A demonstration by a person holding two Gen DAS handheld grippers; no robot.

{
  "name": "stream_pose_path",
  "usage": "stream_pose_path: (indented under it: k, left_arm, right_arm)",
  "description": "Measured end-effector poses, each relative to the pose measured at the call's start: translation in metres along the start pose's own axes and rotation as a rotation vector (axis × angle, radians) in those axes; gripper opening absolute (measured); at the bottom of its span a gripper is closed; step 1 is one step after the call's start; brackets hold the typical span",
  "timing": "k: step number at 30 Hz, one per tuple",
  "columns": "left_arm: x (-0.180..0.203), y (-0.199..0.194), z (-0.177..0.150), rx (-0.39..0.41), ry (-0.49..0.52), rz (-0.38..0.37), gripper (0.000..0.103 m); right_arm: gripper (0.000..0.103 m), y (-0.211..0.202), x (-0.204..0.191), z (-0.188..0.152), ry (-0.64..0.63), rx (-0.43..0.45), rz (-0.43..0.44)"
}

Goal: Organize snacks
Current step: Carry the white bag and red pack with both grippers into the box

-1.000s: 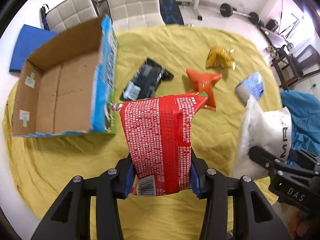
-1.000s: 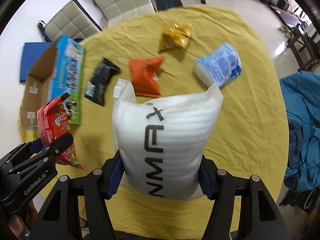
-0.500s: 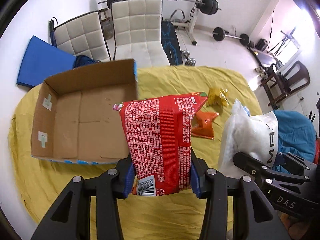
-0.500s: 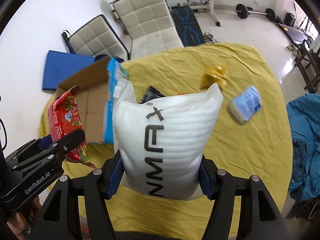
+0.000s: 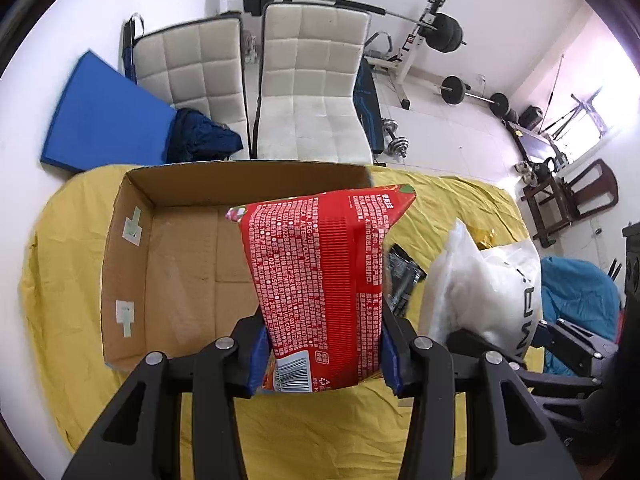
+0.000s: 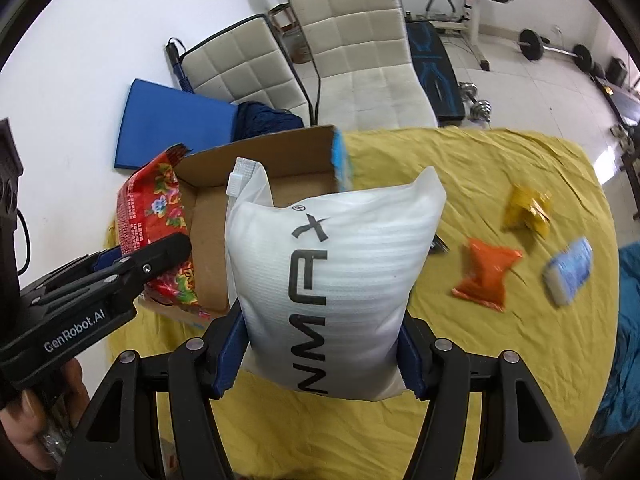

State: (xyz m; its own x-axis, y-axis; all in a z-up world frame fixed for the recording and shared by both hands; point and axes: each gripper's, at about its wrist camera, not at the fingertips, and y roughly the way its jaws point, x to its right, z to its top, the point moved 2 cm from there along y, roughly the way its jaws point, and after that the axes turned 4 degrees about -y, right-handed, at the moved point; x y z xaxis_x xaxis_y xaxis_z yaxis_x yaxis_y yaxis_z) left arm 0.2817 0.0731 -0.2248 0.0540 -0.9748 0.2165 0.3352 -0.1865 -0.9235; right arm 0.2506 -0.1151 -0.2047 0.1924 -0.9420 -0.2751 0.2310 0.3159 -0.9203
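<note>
Gripping a red bag (image 5: 320, 292) by its lower end, the left claw (image 5: 322, 354) fills the bottom centre of the left wrist view, both fingers pressed to the bag's sides. The bag stands upright from the claw, its top in front of the open box (image 5: 184, 264), which sits at centre left on the yellow-covered counter (image 5: 60, 280).

In the right wrist view, the right claw (image 6: 320, 356) at bottom centre is clamped on a white bag (image 6: 332, 280) in the same way, upright, overlapping the box's right half. At right in that frame, an orange packet (image 6: 486, 274), a yellow packet (image 6: 528, 210) and a blue packet (image 6: 568, 272) lie on the counter, well apart from both claws. A black packet (image 5: 402, 280) shows between the two held bags in the left wrist view.
</note>
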Motion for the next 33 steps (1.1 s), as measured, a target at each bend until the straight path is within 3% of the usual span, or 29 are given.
stream_pose_path:
  k: [9,14,24,33]
  left_arm:
    - [-0.065,0.063,0.052,-0.115,-0.03,-0.006,0.042]
    - [-0.087,0.1,0.066,-0.178,-0.046,-0.013,0.042]
    - [-0.108,0.162,0.072,-0.303,-0.049,-0.064,0.042]
    - [-0.11,0.201,0.067,-0.375,-0.002,-0.056,0.042]
  right_arm:
    - [0.066,0.091,-0.03,0.054,-0.018,-0.073,-0.021]
    - [0.066,0.141,-0.037,0.075,-0.004,-0.125,-0.023]
    - [0.066,0.221,-0.04,0.084,-0.022,-0.22,-0.065]
    - [0.068,0.262,-0.041,0.084,-0.041,-0.268,-0.089]
